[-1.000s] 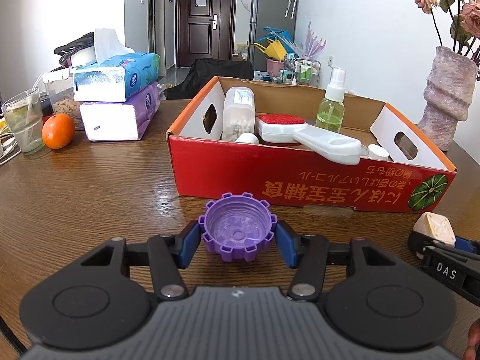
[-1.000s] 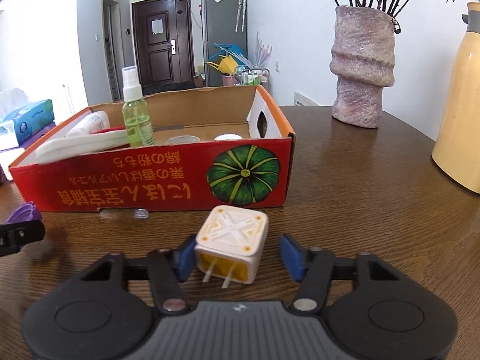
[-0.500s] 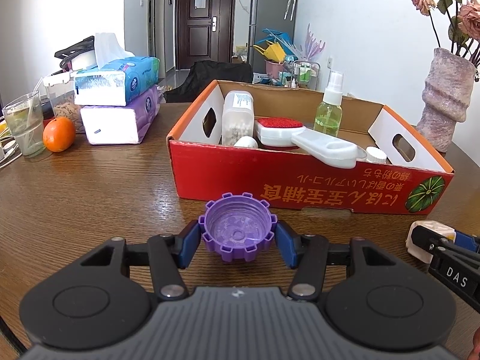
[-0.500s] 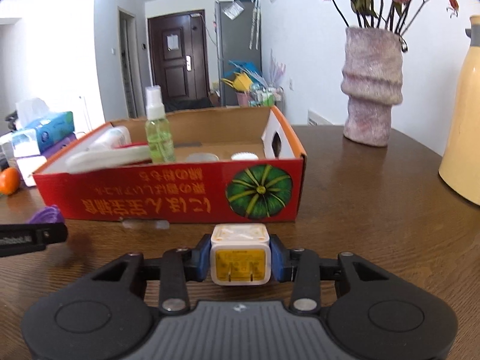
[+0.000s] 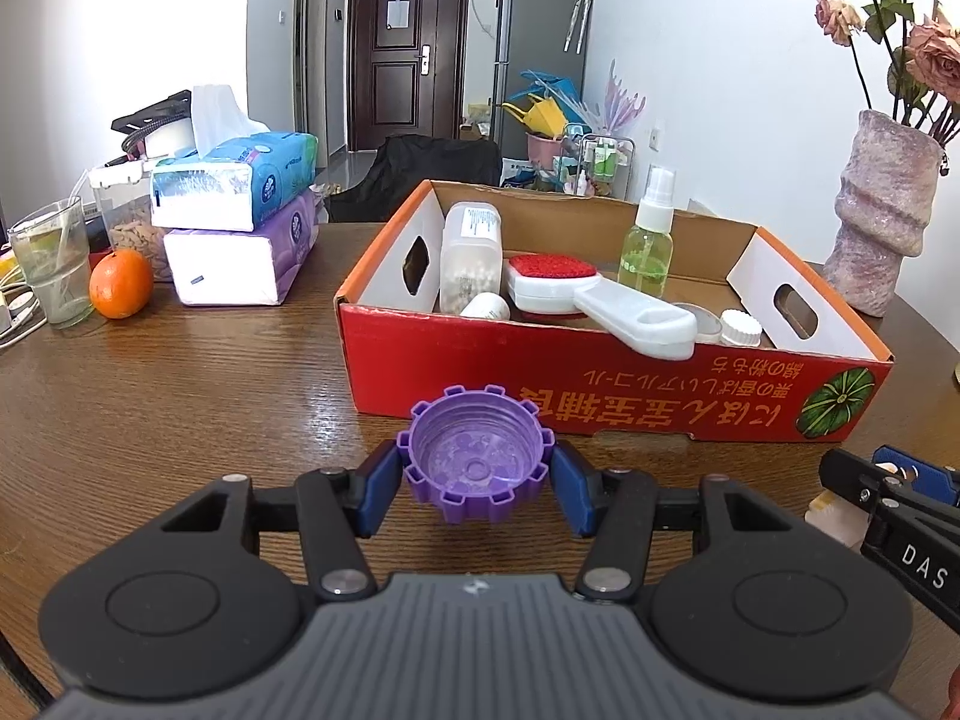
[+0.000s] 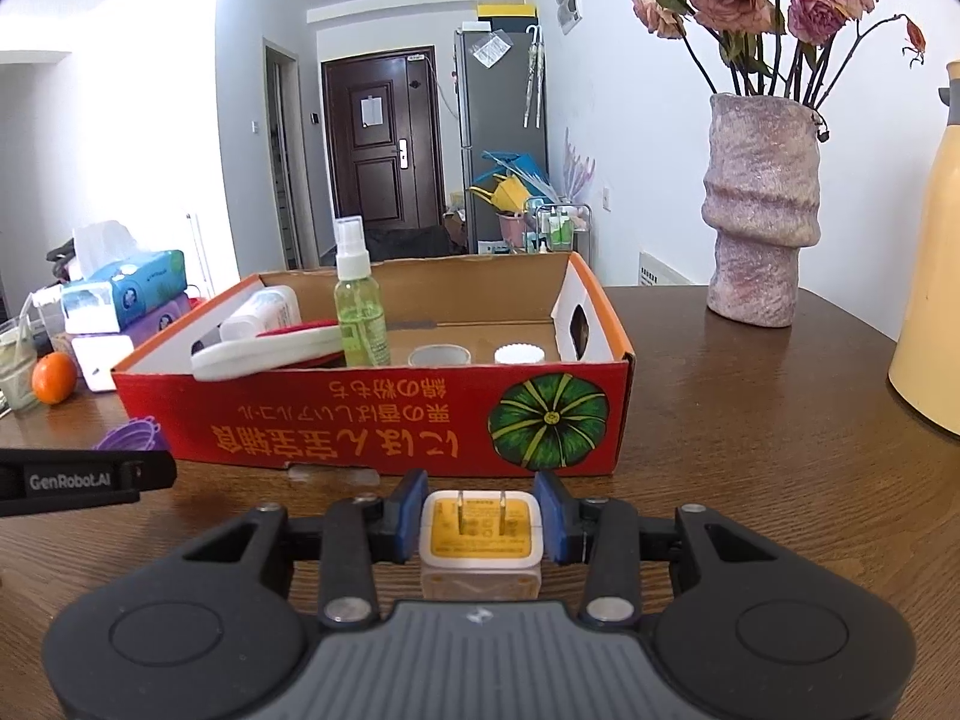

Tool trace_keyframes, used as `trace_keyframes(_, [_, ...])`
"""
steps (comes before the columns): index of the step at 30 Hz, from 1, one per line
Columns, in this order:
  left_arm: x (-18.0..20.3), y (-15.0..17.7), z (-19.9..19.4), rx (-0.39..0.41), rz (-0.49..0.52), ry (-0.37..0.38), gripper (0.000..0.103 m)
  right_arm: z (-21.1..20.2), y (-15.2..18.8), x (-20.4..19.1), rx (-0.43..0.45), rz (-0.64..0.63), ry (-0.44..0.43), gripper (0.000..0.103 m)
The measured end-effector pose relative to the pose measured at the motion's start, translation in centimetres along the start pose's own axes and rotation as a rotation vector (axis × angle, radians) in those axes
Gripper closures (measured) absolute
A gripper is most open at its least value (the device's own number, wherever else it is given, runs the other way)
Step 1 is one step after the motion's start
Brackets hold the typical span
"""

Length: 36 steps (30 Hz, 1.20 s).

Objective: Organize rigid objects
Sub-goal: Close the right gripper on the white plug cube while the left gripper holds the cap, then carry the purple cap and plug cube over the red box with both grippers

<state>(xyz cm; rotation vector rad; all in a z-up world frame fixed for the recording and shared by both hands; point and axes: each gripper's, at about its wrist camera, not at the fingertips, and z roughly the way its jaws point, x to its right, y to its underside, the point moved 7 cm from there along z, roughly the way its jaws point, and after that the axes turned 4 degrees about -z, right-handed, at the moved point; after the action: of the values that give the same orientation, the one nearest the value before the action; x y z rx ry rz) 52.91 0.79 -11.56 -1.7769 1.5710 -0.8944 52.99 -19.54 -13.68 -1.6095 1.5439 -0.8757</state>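
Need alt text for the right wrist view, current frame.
The right gripper clamps a white-and-yellow plug adapter, prongs facing forward, above a wooden table. Just ahead sits a red cardboard box holding a green spray bottle.

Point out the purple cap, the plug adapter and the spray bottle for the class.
purple cap [image 5: 476, 463], left wrist view, on its hollow inside.
plug adapter [image 6: 479, 533], right wrist view, on its yellow pronged face.
spray bottle [image 6: 361, 324], right wrist view, on its green body.

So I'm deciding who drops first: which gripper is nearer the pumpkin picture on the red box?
Right. The right gripper sits just before the pumpkin picture; the left gripper faces the box's other end.
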Motion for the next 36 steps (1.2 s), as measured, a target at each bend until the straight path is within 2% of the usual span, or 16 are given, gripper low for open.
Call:
trace_keyframes(7, [0.0,0.1,0.1,-0.005,0.002,-0.002,0.047,0.3,0.4,-0.5,-0.022,-0.032,-0.009,0.065])
trace_keyframes(11, [0.0,0.1,0.1,-0.004,0.001,-0.002,0.047,1.2,1.2,-0.6,-0.085,-0.046,-0.002,0.065])
trace_keyframes(14, [0.0,0.0,0.1,-0.003,0.0,-0.001,0.047,1.2,1.4,-0.6,-0.091,-0.046,0.004,0.065])
trace_keyframes(25, [0.1,-0.9,-0.8,0.02,0.0,0.006,0.047,-0.6,-0.3,-0.4,-0.003,-0.021,-0.01,0.065])
trace_keyframes(36, [0.0,-3.8,-2.3,0.093,-0.034,0.01,0.047,-2.0,-2.9,-0.4,0.099,-0.008,-0.019,0.065])
